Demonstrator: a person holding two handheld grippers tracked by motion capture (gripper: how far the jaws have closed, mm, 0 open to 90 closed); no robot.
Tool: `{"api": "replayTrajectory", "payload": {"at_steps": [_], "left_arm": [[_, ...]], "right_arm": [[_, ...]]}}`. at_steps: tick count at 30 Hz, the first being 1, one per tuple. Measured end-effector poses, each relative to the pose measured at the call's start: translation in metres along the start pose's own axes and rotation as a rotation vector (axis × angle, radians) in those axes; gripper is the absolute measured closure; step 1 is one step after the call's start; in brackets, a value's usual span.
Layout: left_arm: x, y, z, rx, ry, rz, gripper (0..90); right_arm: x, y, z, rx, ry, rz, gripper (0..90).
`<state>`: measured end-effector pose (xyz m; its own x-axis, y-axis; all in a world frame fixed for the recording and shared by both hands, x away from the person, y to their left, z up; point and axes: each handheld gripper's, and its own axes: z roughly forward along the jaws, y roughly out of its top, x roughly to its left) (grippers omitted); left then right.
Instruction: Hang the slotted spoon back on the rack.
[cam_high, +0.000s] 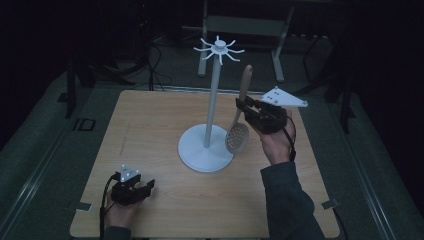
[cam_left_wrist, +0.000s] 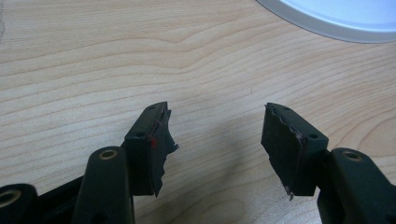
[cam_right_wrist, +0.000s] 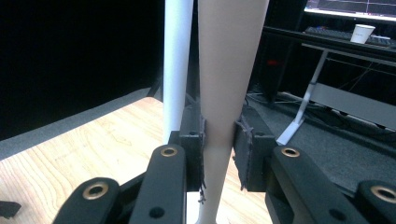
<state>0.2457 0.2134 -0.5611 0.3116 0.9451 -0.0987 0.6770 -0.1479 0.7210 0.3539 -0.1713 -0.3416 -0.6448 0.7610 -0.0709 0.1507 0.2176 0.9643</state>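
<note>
**Spoon clamped, held upright by the stand**

Room is dim; the right gripper (cam_high: 243, 107) is covering mid-handle of the beige wooden slotted spoon (cam_high: 239, 131). Its jaws are clamping that handle. Spoon's long axis is running near vertical, bowl down, handle tip up, just beside the white pole stand with hook arms (cam_high: 214, 85). Left gripper (cam_left_wrist: 217, 140) is resting over the light wood table (cam_high: 150, 130), jaws apart, holding nothing.

Right gripper (cam_high: 248, 111) clamps the slotted spoon (cam_high: 239, 122) upright beside the white stand (cam_high: 210, 131).

Dim, murky high view; brighter, sharper close-up views.
</note>
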Motion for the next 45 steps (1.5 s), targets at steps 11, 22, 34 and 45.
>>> {"api": "replayTrajectory", "payload": {"at_steps": [11,22,34,45], "left_arm": [[0.0,0.0,0.0,0.001,0.0,0.001,42.1],[0.0,0.0,0.0,0.0,0.0,0.0,42.1],[0.001,0.0,-0.001,0.0,0.003,-0.003,42.1],[0.001,0.0,-0.001,-0.001,0.003,-0.002,42.1]], "right_arm": [[0.004,0.009,0.006,-0.002,0.01,0.005,74.7],[0.005,0.014,0.011,0.0,0.018,0.011,74.6],[0.005,0.015,0.018,0.011,0.023,0.016,74.7],[0.006,0.019,0.02,0.007,0.026,0.023,74.7]]}}
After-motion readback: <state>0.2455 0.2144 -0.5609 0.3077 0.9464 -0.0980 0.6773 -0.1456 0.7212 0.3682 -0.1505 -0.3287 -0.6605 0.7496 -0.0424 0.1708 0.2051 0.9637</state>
